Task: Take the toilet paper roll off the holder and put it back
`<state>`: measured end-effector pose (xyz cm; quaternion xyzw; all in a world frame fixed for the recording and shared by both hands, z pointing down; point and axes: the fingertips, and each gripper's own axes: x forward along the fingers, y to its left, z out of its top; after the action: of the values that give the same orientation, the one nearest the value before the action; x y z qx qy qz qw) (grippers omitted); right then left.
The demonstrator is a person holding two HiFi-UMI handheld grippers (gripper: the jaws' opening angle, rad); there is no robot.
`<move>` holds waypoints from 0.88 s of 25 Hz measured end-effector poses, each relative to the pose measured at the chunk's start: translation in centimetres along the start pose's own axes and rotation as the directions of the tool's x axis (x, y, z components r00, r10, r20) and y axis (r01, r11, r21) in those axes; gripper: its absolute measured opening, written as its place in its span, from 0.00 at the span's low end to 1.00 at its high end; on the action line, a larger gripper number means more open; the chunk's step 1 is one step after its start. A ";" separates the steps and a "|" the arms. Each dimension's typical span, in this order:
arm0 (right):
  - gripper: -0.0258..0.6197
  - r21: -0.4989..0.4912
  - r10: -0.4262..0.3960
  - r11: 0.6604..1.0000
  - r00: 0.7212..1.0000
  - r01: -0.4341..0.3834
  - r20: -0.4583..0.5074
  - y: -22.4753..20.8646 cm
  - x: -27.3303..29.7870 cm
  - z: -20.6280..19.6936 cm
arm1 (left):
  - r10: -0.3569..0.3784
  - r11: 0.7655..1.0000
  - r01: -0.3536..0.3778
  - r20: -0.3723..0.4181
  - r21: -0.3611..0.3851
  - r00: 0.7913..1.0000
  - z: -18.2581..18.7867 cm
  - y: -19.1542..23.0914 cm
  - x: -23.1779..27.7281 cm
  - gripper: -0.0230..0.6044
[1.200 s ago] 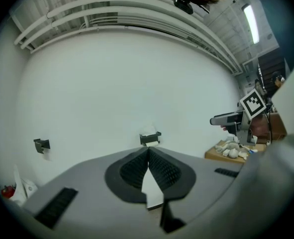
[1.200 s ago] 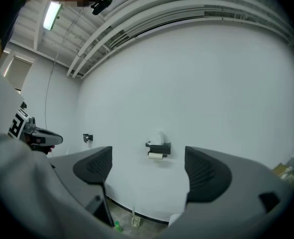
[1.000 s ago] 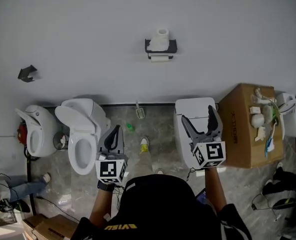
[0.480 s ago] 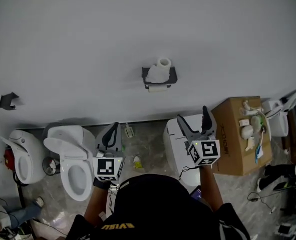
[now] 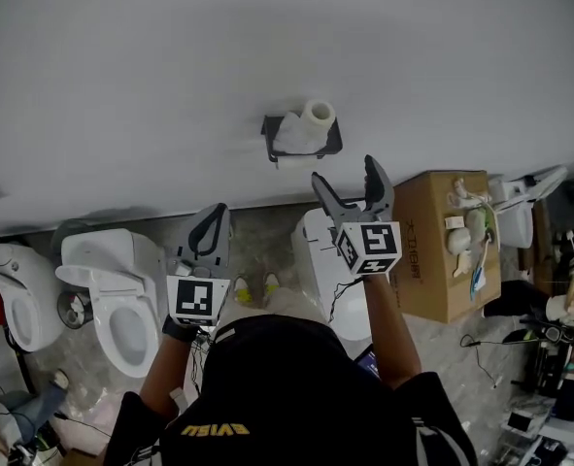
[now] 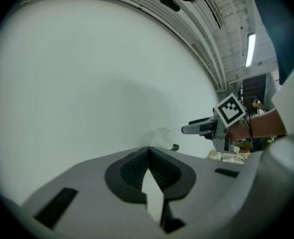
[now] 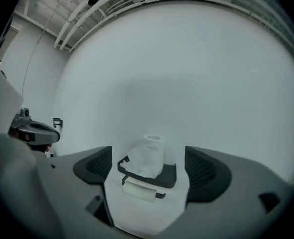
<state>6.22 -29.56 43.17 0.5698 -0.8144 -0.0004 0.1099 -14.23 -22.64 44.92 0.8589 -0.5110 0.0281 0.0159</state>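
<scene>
- Toilet paper roll (image 7: pixel 138 189) sits on the bar under the black holder (image 7: pixel 167 176), which is on the white wall (image 5: pixel 170 85). Its long axis is horizontal and runs along the wall, with the ends pointing left and right.
- A second roll (image 7: pixel 154 142) stands upright on the holder's shelf with its core hole facing up. Loose crumpled tissue (image 7: pixel 143 162) is bunched in front of it.
- Right gripper (image 5: pixel 345 171): jaws spread wide with nothing between them. It is raised toward the holder but apart from it. In the right gripper view, the holder and both rolls sit framed in the gap between the jaws.
- Left gripper (image 5: pixel 214 223): jaws pressed together, holding nothing. It is lower, left of the right gripper, and well clear of the holder.
- Below, on the floor: a white toilet (image 5: pixel 121 299) on the left and a cardboard box (image 5: pixel 430 250) on the right with small items on top.
</scene>
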 end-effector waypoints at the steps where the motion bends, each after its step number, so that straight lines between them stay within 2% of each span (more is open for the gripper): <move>1: 0.73 0.005 0.005 1.000 1.000 -0.005 0.002 0.0 0.8 -0.1 | 0.003 1.000 -0.003 -0.001 -0.003 1.000 0.2 0.1 0.5 0.05; 5: 0.73 0.026 0.020 0.999 1.000 -0.020 0.005 -0.5 2.8 -0.5 | 0.026 0.999 -0.026 0.011 0.021 1.000 1.2 0.5 1.7 0.05; 9: 0.73 0.042 0.041 0.998 0.999 -0.041 0.010 -0.9 4.8 -0.6 | 0.047 0.999 -0.047 -0.024 0.013 0.999 0.5 0.9 2.7 0.05; 12: 0.73 0.042 0.055 0.998 0.998 -0.056 0.015 -1.0 6.1 -0.5 | 0.049 0.998 -0.049 -0.004 0.034 0.999 1.1 1.2 3.6 0.05; 16: 0.73 0.034 0.070 0.997 0.997 -0.071 0.006 -1.2 7.6 -0.8 | 0.063 0.997 -0.063 -0.025 0.034 0.998 0.9 1.7 4.4 0.05; 19: 0.73 0.035 0.077 0.996 0.997 -0.077 0.003 -1.1 8.6 -0.8 | 0.073 0.997 -0.073 0.003 0.035 0.997 1.5 2.1 4.8 0.05; 22: 0.73 0.040 0.085 0.996 0.996 -0.085 -0.002 -1.1 9.4 -0.9 | 0.080 0.996 -0.080 -0.007 0.035 0.997 1.3 2.3 5.1 0.05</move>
<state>4.34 -38.53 45.58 0.5367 -0.8375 0.0215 0.1002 -13.82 -28.27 43.92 0.8379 -0.5443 0.0414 0.0019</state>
